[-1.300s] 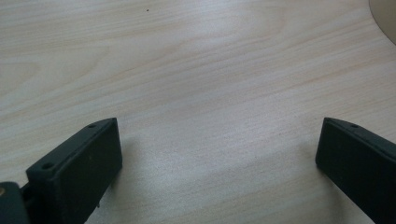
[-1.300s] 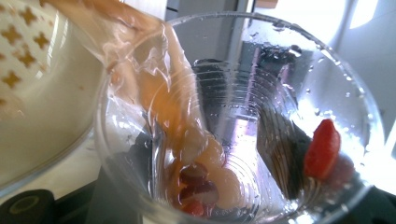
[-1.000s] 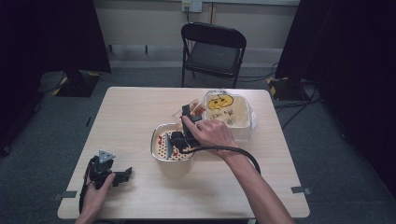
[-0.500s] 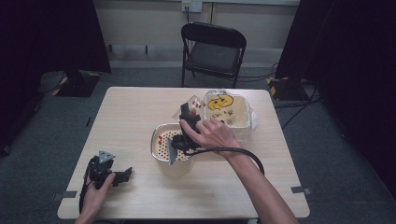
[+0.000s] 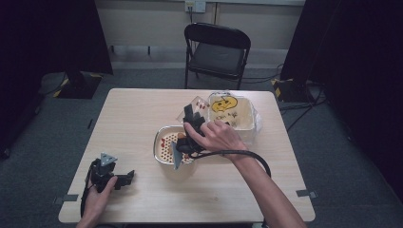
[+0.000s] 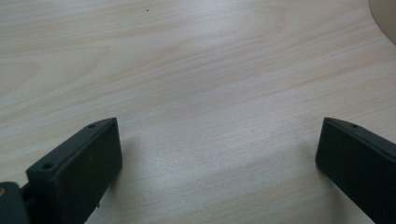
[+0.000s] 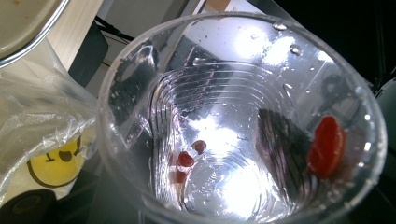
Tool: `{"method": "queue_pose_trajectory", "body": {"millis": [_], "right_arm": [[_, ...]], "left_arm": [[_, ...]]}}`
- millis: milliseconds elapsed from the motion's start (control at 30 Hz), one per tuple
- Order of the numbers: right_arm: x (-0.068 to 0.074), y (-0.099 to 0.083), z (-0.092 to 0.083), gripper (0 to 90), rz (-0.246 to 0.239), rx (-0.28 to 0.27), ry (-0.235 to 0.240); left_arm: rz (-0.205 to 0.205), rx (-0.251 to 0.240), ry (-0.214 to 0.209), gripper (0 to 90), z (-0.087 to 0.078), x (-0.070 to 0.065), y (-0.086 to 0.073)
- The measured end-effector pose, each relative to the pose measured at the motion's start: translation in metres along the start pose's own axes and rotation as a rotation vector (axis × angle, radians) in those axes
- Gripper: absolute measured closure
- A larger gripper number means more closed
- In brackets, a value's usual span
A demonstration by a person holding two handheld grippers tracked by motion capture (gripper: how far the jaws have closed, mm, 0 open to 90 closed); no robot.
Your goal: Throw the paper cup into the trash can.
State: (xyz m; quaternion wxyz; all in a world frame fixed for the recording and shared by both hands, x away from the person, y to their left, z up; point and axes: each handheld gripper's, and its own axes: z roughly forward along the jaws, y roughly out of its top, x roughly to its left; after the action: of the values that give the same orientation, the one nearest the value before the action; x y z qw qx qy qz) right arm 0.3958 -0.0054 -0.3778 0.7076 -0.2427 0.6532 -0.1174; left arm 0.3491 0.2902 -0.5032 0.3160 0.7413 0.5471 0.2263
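A: The right gripper (image 5: pixel 190 124) is clenched on a clear plastic cup (image 7: pixel 243 121), which it holds tipped over the metal strainer bowl (image 5: pixel 161 154) at the middle of the table (image 5: pixel 142 109).

B: What's in the cup?

A: In the right gripper view, a few small red bits (image 7: pixel 187 159) sit near its bottom, a bigger red piece (image 7: pixel 326 147) clings to the wall, and water drops dot the inside.

B: And the left gripper (image 5: pixel 119 179)?

A: It rests on the near left part of the table, well apart from the bowl, its jaws spread wide with only bare wood between them.

B: Anything beside the bowl?

A: A tub with a yellow smiley face (image 5: pixel 223 103) stands just to its far right, wrapped in a clear plastic bag (image 7: pixel 42 126).
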Motion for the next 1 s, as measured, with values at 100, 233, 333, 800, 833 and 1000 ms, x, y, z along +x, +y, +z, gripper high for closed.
{"method": "queue_pose_trajectory", "body": {"millis": [100,233,333,800,833,1000], "right_arm": [[-0.001,-0.002,0.0,47.7,0.029,0.003,0.011],[-0.009,-0.008,0.002,47.6,0.204,-0.011,0.076],[-0.022,-0.014,0.004,47.6,0.388,-0.027,0.13],[-0.036,-0.033,0.01,48.1,0.907,-0.138,0.322],[-0.037,-0.035,0.011,48.1,0.949,-0.15,0.336],[-0.042,-0.055,0.018,48.0,1.284,-0.243,0.451]], "left_arm": [[0.0,0.0,0.0,0.0,0.0,0.0,0.0],[0.001,0.0,0.0,0.0,0.0,0.0,0.0],[0.001,0.0,0.0,0.0,0.0,0.0,0.0],[0.001,0.001,0.0,0.0,0.0,0.0,0.0],[0.001,0.001,0.0,0.0,0.0,0.0,0.0],[0.001,0.0,0.0,0.0,0.0,0.0,0.0]]}}
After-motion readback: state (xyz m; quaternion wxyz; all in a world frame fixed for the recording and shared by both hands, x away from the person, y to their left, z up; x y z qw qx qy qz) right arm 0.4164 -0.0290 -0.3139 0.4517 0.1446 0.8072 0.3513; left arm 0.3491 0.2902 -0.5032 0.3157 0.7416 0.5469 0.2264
